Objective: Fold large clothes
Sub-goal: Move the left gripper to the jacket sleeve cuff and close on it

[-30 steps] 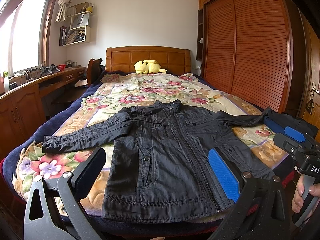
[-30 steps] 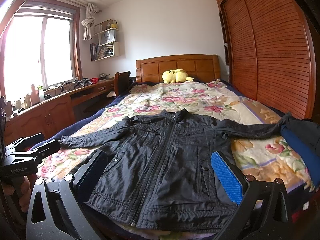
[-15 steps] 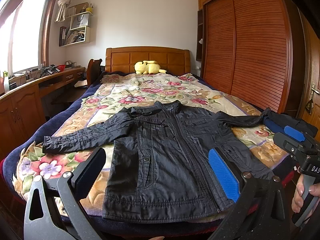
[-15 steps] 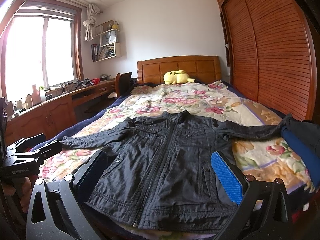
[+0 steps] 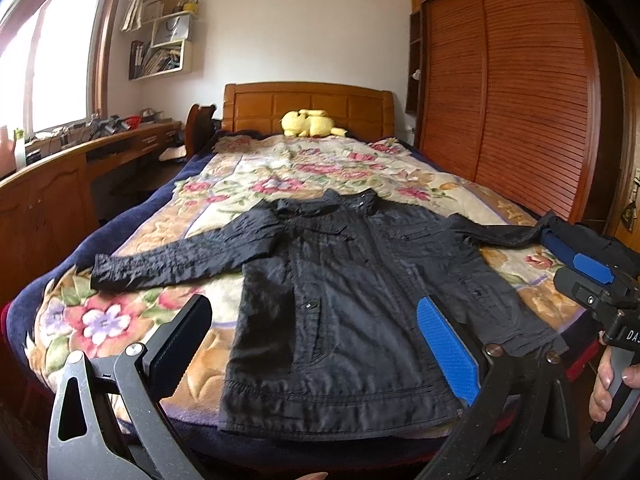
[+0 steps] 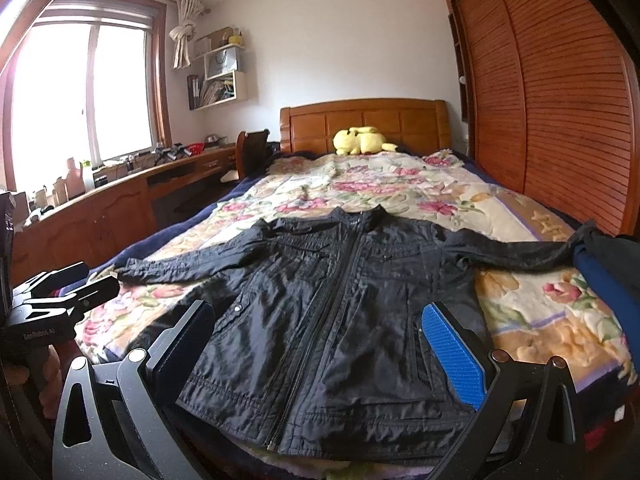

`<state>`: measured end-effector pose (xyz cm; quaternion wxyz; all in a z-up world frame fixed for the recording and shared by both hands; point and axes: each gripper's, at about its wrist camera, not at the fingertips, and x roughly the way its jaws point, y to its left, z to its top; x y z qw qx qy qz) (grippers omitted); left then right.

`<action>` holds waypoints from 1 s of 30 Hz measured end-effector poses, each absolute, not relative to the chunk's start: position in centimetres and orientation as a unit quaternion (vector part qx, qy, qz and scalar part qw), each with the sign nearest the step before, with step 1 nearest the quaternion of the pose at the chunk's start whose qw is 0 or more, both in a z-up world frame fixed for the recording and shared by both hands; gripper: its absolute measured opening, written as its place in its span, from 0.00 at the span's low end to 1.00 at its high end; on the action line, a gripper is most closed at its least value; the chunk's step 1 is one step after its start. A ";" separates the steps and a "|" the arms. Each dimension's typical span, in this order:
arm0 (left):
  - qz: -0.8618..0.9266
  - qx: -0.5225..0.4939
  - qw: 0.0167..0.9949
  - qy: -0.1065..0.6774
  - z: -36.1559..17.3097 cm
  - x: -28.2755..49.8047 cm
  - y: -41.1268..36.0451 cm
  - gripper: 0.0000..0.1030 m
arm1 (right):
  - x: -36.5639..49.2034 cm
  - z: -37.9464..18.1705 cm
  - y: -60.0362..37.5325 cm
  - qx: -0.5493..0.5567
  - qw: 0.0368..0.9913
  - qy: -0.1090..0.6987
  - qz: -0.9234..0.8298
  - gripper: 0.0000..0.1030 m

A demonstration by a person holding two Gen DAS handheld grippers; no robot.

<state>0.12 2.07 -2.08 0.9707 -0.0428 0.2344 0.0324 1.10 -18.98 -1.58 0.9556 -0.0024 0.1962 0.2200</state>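
Black jacket (image 5: 352,304) laid collar-to-12 | left gripper (image 5: 312,344), right gripper (image 6: 320,344) both held spread, empty | left sleeve (image 5: 176,256) reached nearest by left, at 10

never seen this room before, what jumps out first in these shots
A black zip-front jacket lies face up with both sleeves spread, across the foot end of a bed covered by a floral blanket. A yellow plush toy sits against the wooden headboard at the far end. Both tools, left and right, hang open over the jacket's hem.
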 end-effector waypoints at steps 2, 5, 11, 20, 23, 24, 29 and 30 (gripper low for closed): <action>0.037 -0.047 0.968 0.244 -2.9 0.5 2.8 1.00 | 2.0 -2.1 -18.5 -0.003 0.953 0.206 0.224 1.00; 0.049 -0.052 0.964 0.255 -4.3 0.9 4.0 1.00 | 3.4 -2.7 -17.9 -0.001 0.947 0.222 0.232 1.00; 0.071 -0.065 0.957 0.275 -7.2 1.5 6.7 1.00 | 6.8 -4.2 -16.5 -0.003 0.938 0.247 0.241 1.00; 0.094 -0.087 0.945 0.301 -10.3 2.7 10.0 1.00 | 11.5 -4.9 -13.4 -0.025 0.931 0.259 0.257 1.00; 0.106 -0.082 0.942 0.307 -11.0 3.2 11.1 1.00 | 13.1 -4.9 -12.1 -0.032 0.927 0.257 0.270 1.00; 0.111 -0.081 0.941 0.308 -11.2 3.3 11.5 1.00 | 13.6 -5.0 -11.5 -0.036 0.927 0.254 0.273 1.00; 0.134 -0.086 0.936 0.315 -11.9 3.9 14.1 1.00 | 16.0 -6.4 -8.9 -0.063 0.922 0.251 0.289 1.00; 0.137 -0.087 0.934 0.317 -12.0 4.0 14.7 1.00 | 16.5 -7.0 -8.3 -0.068 0.918 0.257 0.294 1.00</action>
